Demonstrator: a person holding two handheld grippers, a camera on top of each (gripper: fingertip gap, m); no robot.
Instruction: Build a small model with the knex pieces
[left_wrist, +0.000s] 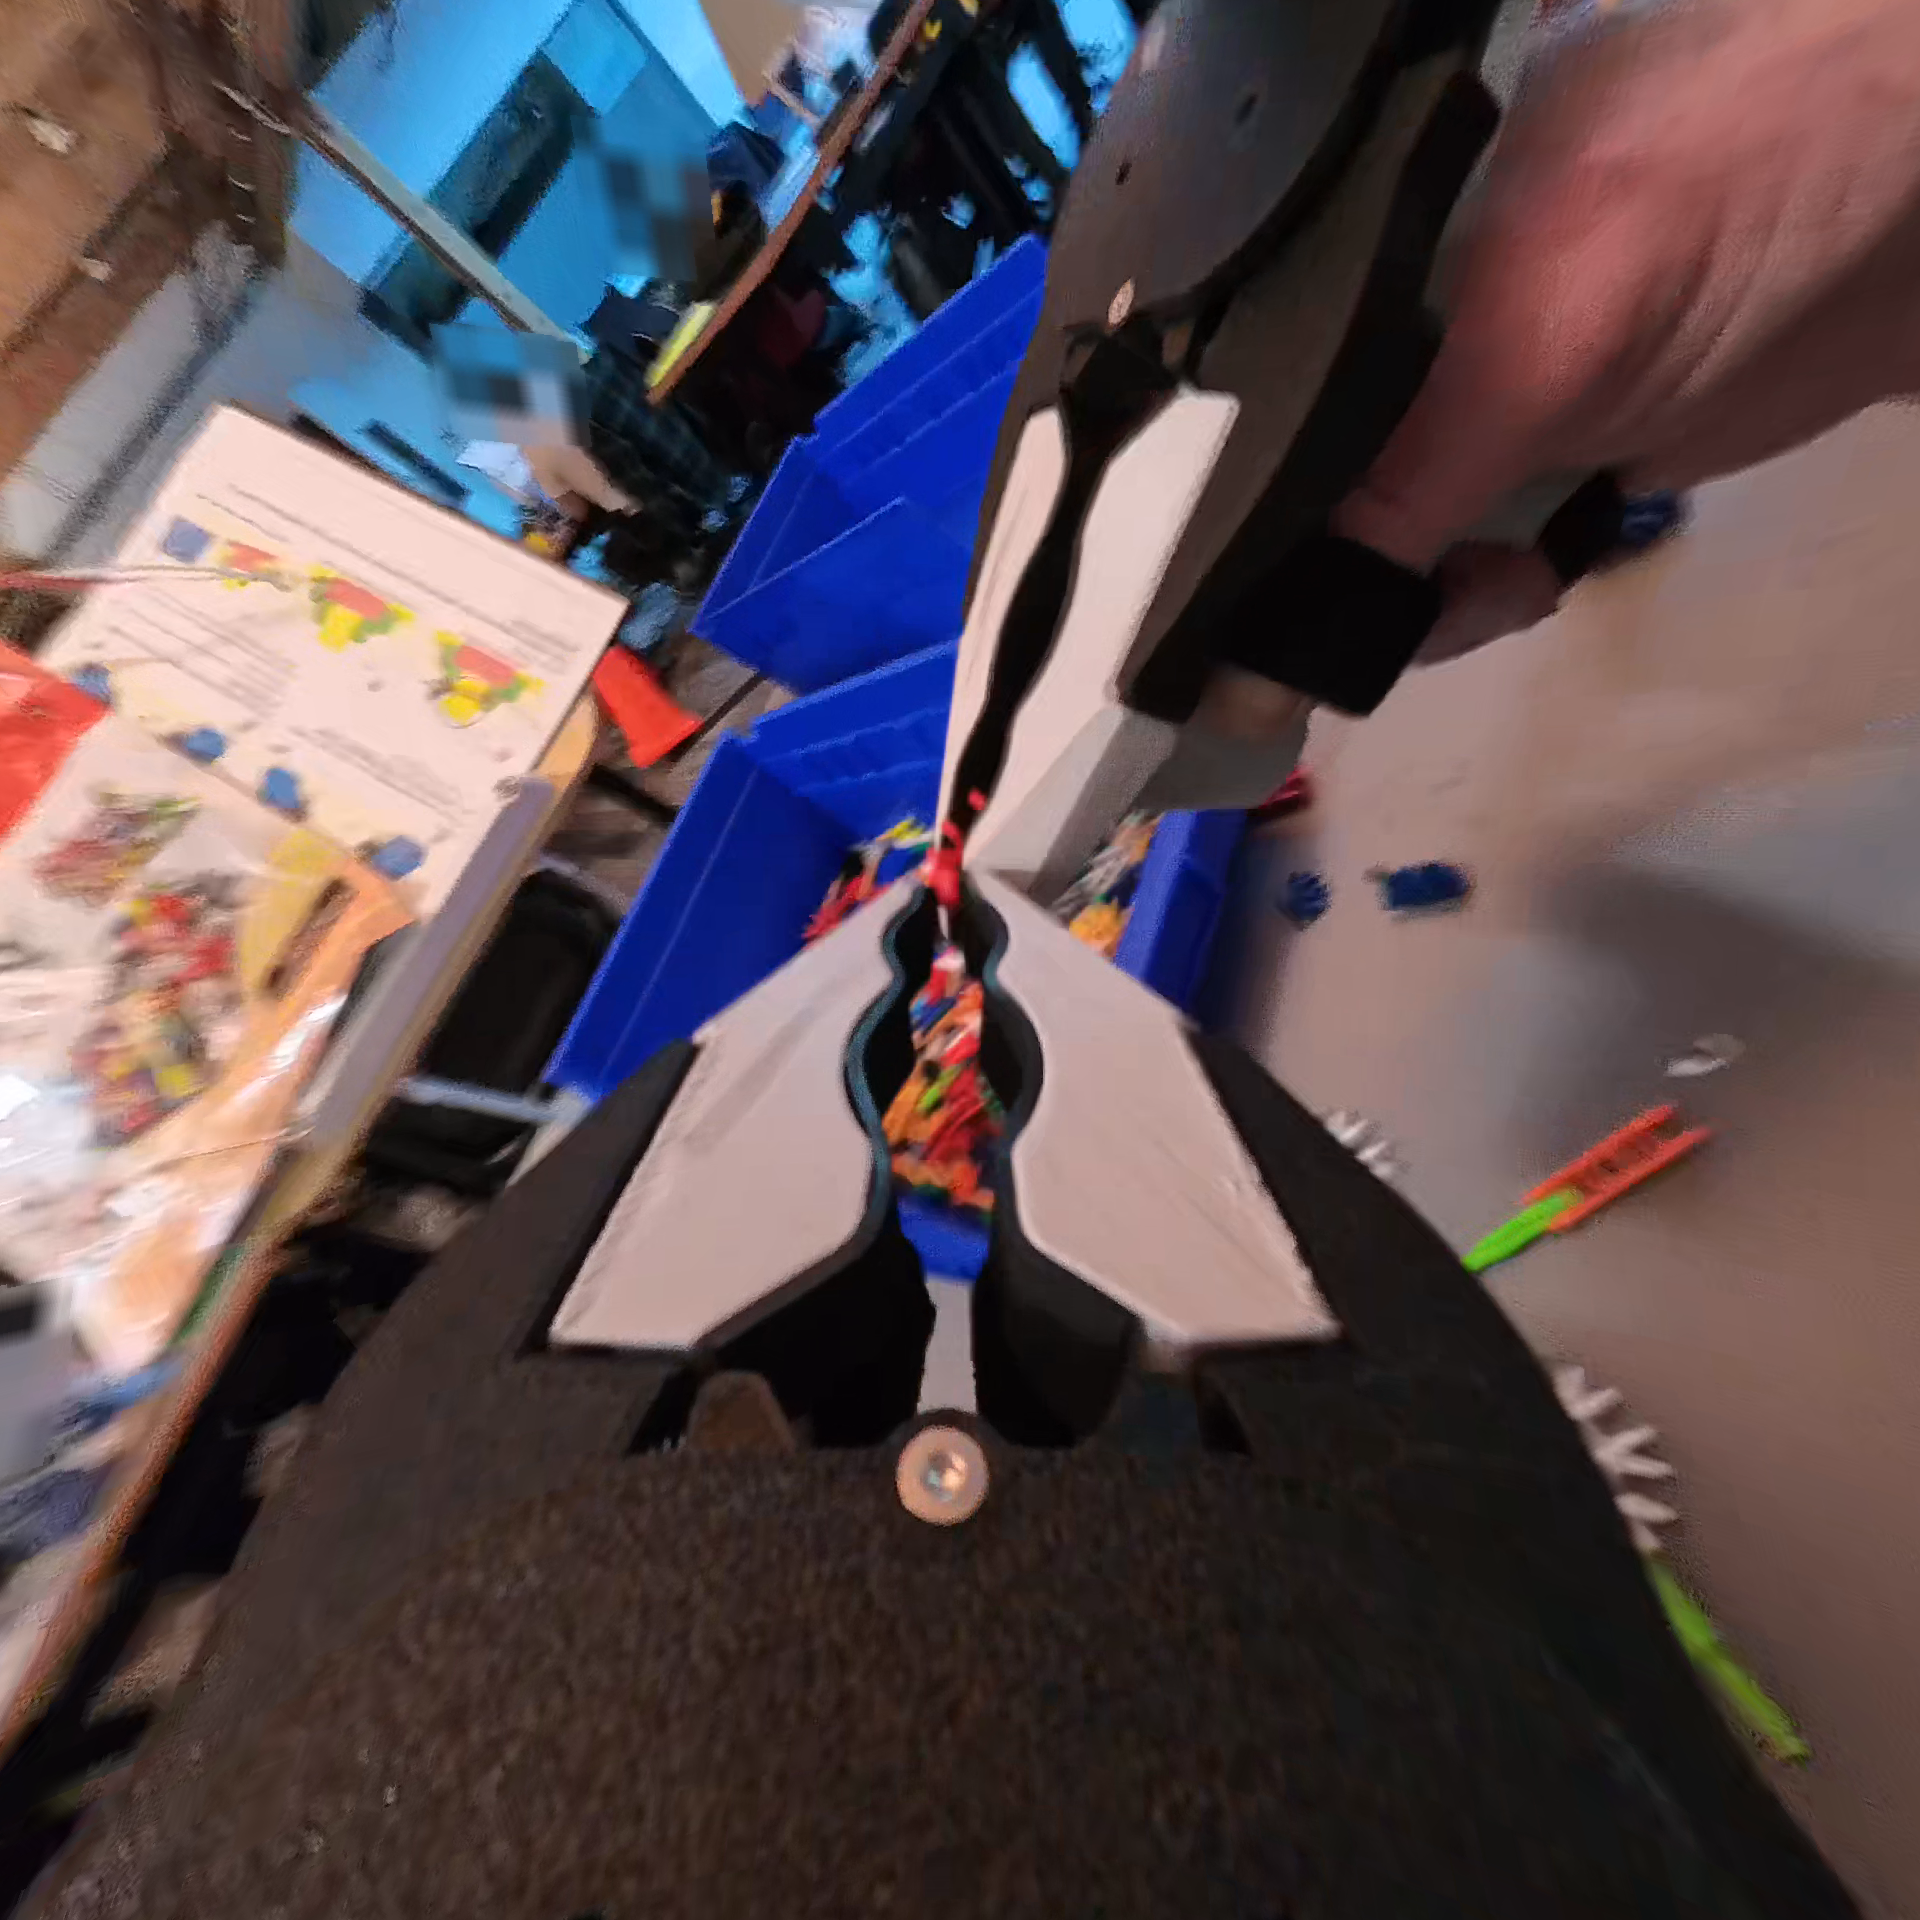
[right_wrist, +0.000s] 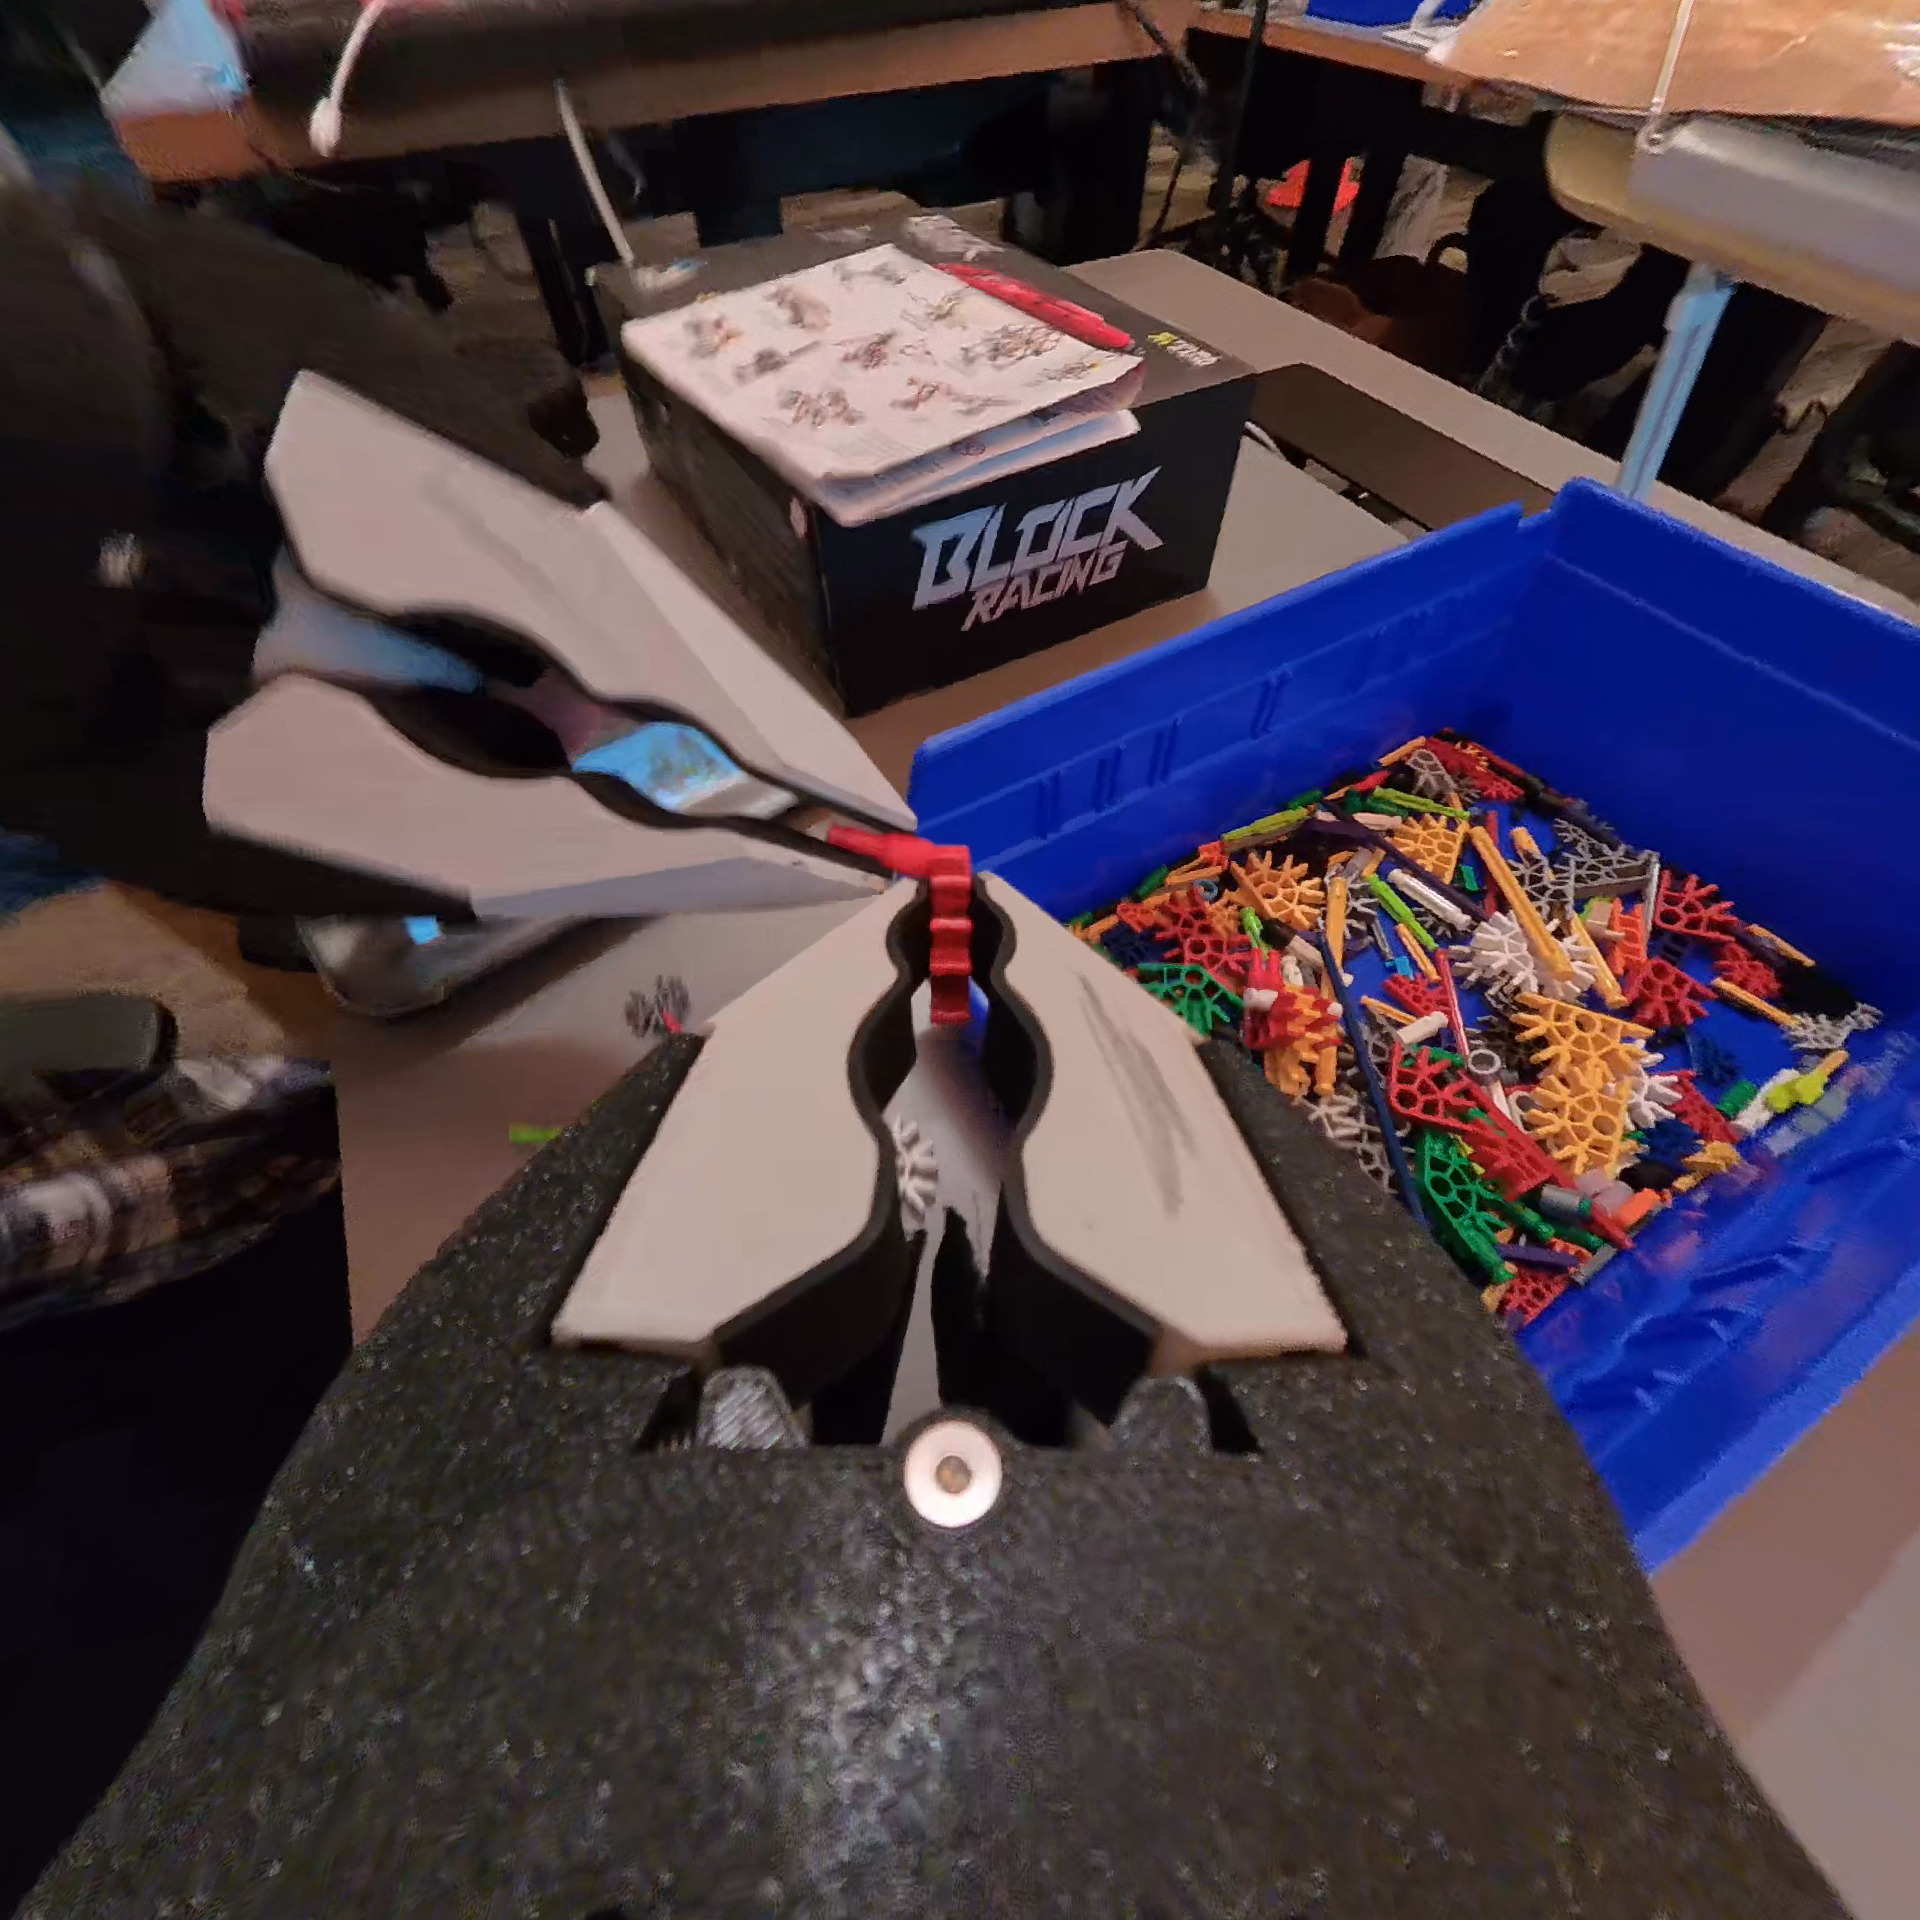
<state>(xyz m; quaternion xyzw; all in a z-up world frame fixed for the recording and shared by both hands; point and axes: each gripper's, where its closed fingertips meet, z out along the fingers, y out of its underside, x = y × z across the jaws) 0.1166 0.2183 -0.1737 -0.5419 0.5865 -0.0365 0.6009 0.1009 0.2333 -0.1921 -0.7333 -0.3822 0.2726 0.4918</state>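
We have both sets of tongs meeting tip to tip above the near corner of a blue bin (right_wrist: 1351, 665) that sits on the grey table (right_wrist: 1299, 520). Our right tongs (right_wrist: 948, 914) are closed on a red toothed connector piece (right_wrist: 948, 956), pinched upright between the tips, its notched edge showing in the gap. Our left tongs (right_wrist: 894, 847), entering the right wrist view from nine o'clock, are closed on a short red rod (right_wrist: 868, 844), whose end meets the top of the connector at a right angle; whether the two are already snapped together we cannot tell. In the left wrist view the same red parts (left_wrist: 943, 873) sit pinched at the tips of the left tongs (left_wrist: 943, 899), with the right tongs coming down from twelve o'clock and a hand (left_wrist: 1662, 270) on their grip at two o'clock. Both parts look like small, light, stiff plastic, smooth enough to twist or slip in the pads, so we judge the flat faces of the connector and the rod's shaft close to its end the safest places to hold. The bin holds a loose heap of coloured rods and connectors (right_wrist: 1475, 997) at three o'clock. At twelve o'clock a black box (right_wrist: 1039, 561) carries an open instruction booklet (right_wrist: 883, 353). Loose pieces, among them an orange rod (left_wrist: 1621, 1158) and a green rod (left_wrist: 1517, 1231), lie on the table.
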